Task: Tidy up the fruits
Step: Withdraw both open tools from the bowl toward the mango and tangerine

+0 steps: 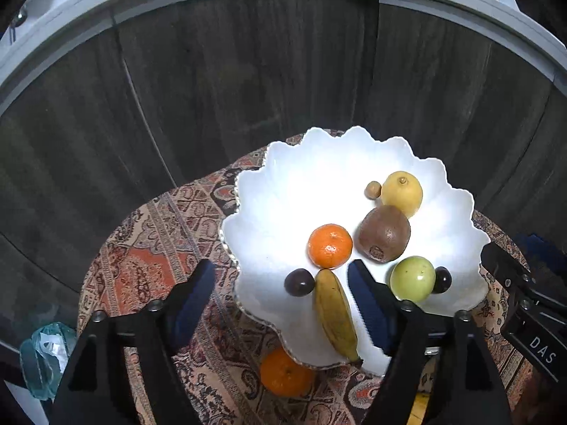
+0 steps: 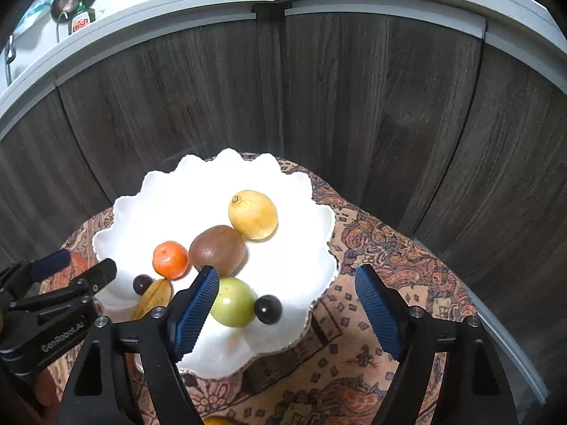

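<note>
Right now both tongs hang spread wide and hold nothing over a white scalloped bowl (image 1: 283, 184) that sits on a round surface (image 1: 149, 248) draped in a patterned orange and brown cloth. The left tongs (image 1: 283, 304) straddle the bowl's near-left rim: one blue pad lies outside over the cloth, the other inside the bowl, just beside a banana (image 1: 335, 315) that lies lengthwise between them with its tip at the near rim. Touching the banana's far end is a mandarin (image 1: 330, 246), and a dark grape (image 1: 299, 282) sits just left of the banana. Farther in, a kiwi (image 1: 384, 233) rests against a lemon (image 1: 402, 193), with a small brown nut-like fruit (image 1: 373, 190) beside the lemon. A green apple (image 1: 413, 278) sits near the right rim with a second dark grape (image 1: 442, 279) touching it. Outside the bowl, a second mandarin (image 1: 285, 372) lies on the cloth, tucked partly under the near rim. The right tongs (image 2: 287, 308) are open too, one pad over the bowl just in front of the apple, the other out over the cloth to the right. Dark wooden cabinet doors (image 1: 248, 71) stand behind, and a crumpled plastic bag (image 1: 46, 357) lies low at the left.
</note>
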`<move>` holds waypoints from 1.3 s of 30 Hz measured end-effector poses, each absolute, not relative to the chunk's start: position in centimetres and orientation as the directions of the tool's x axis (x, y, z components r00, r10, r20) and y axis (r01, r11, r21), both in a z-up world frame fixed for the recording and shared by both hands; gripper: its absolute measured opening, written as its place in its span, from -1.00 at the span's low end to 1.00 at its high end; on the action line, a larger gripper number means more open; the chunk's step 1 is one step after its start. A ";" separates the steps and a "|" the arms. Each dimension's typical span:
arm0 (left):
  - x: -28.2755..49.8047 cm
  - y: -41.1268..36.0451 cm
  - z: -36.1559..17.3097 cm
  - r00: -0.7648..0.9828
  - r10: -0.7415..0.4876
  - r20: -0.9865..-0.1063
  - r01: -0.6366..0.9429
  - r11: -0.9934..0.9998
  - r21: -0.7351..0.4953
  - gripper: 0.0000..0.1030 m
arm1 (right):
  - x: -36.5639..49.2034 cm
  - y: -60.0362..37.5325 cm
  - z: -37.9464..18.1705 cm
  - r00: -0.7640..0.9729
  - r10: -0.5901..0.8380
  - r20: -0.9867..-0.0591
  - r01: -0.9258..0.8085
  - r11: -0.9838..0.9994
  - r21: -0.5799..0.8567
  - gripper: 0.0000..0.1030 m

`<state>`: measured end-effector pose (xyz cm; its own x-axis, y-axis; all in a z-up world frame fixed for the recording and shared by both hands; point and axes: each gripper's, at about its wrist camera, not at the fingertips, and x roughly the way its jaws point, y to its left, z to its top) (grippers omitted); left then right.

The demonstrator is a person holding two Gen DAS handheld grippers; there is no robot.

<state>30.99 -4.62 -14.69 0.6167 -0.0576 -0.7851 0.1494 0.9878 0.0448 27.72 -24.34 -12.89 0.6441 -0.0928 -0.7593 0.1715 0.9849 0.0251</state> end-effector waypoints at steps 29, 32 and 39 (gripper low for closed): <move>23.3 -2.1 -9.1 0.683 -0.044 -0.729 0.128 0.990 0.060 0.94 | 20.1 -22.3 -7.5 0.703 -0.122 -0.701 0.191 0.981 0.021 0.73; 22.8 -1.7 -9.5 0.678 -0.044 -0.734 0.133 0.989 0.064 0.94 | 19.6 -21.8 -7.9 0.695 -0.125 -0.708 0.195 0.981 0.019 0.73; 22.0 -1.0 -10.8 0.652 -0.050 -0.756 0.142 0.988 0.057 0.94 | 18.7 -20.8 -9.2 0.676 -0.121 -0.727 0.191 0.981 0.015 0.73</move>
<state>21.99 -0.99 -10.77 0.6525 -0.0504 -0.7561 0.1422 0.9882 0.0568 18.70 -20.84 -9.20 0.6760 -0.1209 -0.7269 0.1912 0.9814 0.0146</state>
